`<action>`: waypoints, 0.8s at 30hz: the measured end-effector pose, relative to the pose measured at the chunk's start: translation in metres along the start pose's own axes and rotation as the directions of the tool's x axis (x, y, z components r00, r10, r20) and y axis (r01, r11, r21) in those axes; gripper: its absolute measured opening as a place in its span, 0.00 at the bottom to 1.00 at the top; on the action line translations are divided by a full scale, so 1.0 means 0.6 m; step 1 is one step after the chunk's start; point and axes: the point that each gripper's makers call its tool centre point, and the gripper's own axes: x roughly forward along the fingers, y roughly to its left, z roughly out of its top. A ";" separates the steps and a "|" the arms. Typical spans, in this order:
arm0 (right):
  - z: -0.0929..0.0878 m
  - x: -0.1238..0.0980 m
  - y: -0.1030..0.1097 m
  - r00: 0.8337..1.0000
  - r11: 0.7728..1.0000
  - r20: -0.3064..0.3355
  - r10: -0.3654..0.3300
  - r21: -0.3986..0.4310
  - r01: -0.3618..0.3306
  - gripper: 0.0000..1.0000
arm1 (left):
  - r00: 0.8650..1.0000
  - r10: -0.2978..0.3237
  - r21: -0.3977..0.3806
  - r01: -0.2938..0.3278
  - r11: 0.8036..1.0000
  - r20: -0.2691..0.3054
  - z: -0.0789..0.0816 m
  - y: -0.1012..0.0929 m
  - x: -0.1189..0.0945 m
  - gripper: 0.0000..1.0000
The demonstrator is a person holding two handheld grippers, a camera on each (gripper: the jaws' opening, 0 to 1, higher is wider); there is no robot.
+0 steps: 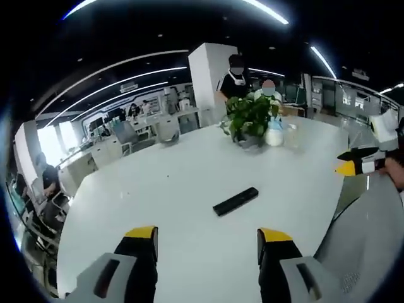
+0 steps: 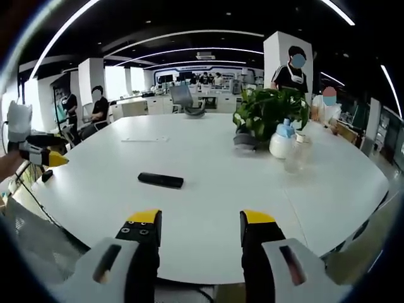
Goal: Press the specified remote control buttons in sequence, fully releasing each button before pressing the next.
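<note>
A slim black remote control [image 1: 235,201] lies flat on the round white table [image 1: 177,189], well beyond my left gripper [image 1: 207,235], which is open with nothing between its yellow-tipped jaws. In the right gripper view the remote control [image 2: 160,180] lies left of centre on the white table [image 2: 208,183], ahead of my right gripper [image 2: 200,221], also open and holding nothing. The right gripper [image 1: 361,161] enters the left gripper view at the right edge. The left gripper [image 2: 39,151] shows at the left edge of the right gripper view, held by a gloved hand.
A potted green plant [image 1: 250,117] stands at the table's far side with a white bottle [image 1: 274,134] and a clear glass [image 2: 294,155] beside it. A grey chair back [image 1: 363,240] is near the table's edge. People stand and sit behind the table; desks and office chairs fill the background.
</note>
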 end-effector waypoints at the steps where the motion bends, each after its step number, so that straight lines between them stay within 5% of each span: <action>1: 0.000 0.000 0.000 1.000 1.000 -0.002 0.000 -0.001 0.000 0.51 | 1.000 -0.010 0.014 0.010 1.000 -0.005 0.001 -0.003 0.006 0.66; 24: -0.011 0.003 0.000 0.999 1.000 -0.049 -0.007 -0.017 0.006 0.50 | 0.984 -0.157 0.177 0.170 0.969 -0.087 0.016 -0.031 0.104 0.62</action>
